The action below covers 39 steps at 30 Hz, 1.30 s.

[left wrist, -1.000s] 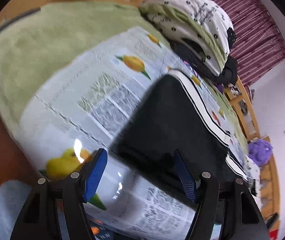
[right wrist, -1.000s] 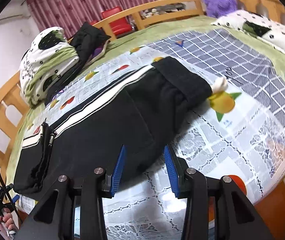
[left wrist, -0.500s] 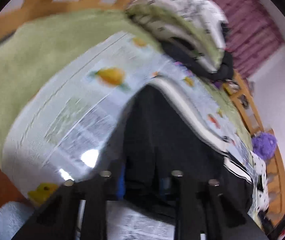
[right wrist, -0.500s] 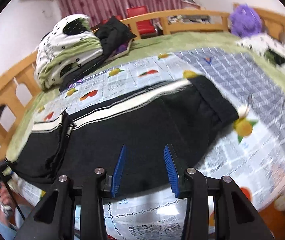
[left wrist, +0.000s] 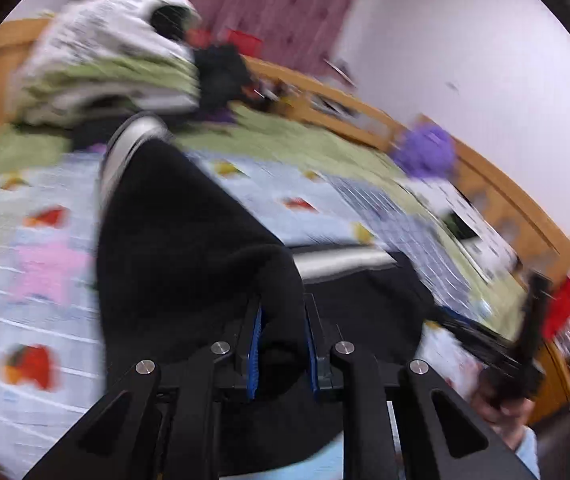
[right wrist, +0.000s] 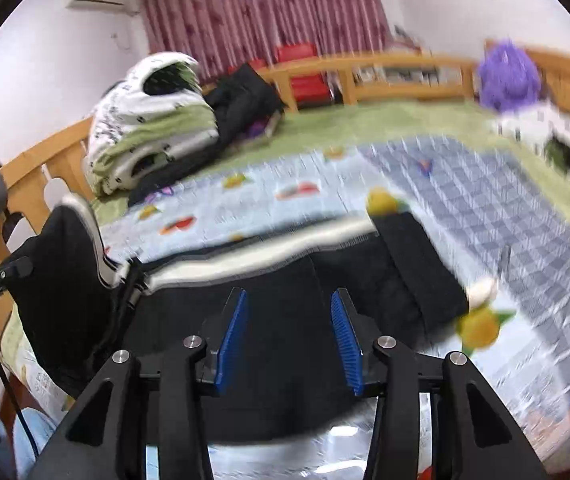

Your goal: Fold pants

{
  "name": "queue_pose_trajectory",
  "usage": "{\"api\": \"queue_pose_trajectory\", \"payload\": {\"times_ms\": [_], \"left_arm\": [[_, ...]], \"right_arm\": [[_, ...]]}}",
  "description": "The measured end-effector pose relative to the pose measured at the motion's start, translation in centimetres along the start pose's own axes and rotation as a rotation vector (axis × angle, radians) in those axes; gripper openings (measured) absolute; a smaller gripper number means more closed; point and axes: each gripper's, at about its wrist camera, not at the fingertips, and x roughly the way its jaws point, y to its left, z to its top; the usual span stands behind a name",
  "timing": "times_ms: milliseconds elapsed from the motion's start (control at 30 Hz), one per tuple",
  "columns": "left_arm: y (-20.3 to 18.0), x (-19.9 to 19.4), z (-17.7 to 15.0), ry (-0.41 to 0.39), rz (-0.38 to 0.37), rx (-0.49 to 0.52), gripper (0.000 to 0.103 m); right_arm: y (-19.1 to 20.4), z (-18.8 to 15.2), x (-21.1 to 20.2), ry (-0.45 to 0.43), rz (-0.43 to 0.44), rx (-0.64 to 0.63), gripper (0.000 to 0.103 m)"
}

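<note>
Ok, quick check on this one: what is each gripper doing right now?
Left gripper: jaws closing, clamped on a lifted fold of the black pants.
Right gripper: jaws opening, holding nothing, above the pants.

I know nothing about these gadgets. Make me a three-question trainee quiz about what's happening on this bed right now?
1. True or false: the left gripper pinches black cloth of the pants.
2. Which gripper has nothing between its blue pads: A) left, B) right?
3. Fill in: the lifted end of the pants hangs above the ____ with the fruit print.

Key: 1 true; 2 B; 3 sheet.
</note>
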Motion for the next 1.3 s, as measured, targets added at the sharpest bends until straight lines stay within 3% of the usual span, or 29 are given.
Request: {"api": "queue_pose_trajectory", "payload": {"times_ms": [100,233,300,367,467,533,633,733,867,967,1000,1100,1300], "left_arm": [[-2.0,3.8,-2.2,0.074,-0.072,-0.004,0.017],[-2.4,7.8,-4.6,0.219,-0.139,-0.063,0.017],[-2.2,7.5,-5.2,0.248,-0.14,-0.066,0.019],[-2.0,6.1,-4.9,0.228,-0.181,-0.072,0.025],[-0.6,3.3,-4.6,0.187,-0.236,-0.103,0.054],[0.9,1.7,-4.3,0.148,-0.23,-0.138,0.06],[3.7,-0.3,-4.0,0.104,-0.162,-0.184,0.06],[6.8,-1.8,-4.4,0.072,-0.047,-0.234,0.06],[9.7,-3.3,-4.9,0.058,0.168,-0.223,0.06],[10.7,-3.8,-4.9,0.057,0.259,-0.192,0.06],[11.0,-3.9,-4.8,0.058,0.289,-0.179,0.06],[11.7,-4.2,-4.8,0.047,0.345,-0.139,0.06],[12.0,-3.6,-4.2,0.047,0.405,-0.094,0.06]], "right_arm": [[-2.8,-0.9,2.0,0.101,-0.047,0.054,0.043],[-5.5,-1.8,2.1,0.123,-0.017,0.139,0.043],[-5.9,-2.0,2.1,0.132,0.003,0.162,0.043],[-5.5,-2.0,2.4,0.143,0.047,0.177,0.043],[-4.0,-1.6,3.2,0.154,0.103,0.165,0.045],[-2.1,-1.2,4.2,0.158,0.133,0.123,0.045],[0.3,-0.8,5.8,0.184,0.199,0.111,0.045],[3.4,-0.2,8.2,0.222,0.268,0.099,0.045],[6.9,-0.4,11.1,0.275,0.265,0.06,0.045],[8.7,-1.0,13.6,0.327,0.245,0.06,0.043],[9.2,-1.2,14.3,0.339,0.247,0.065,0.036],[10.3,-1.3,15.4,0.355,0.239,0.059,0.035],[11.0,-1.3,15.8,0.379,0.252,0.014,0.045]]}}
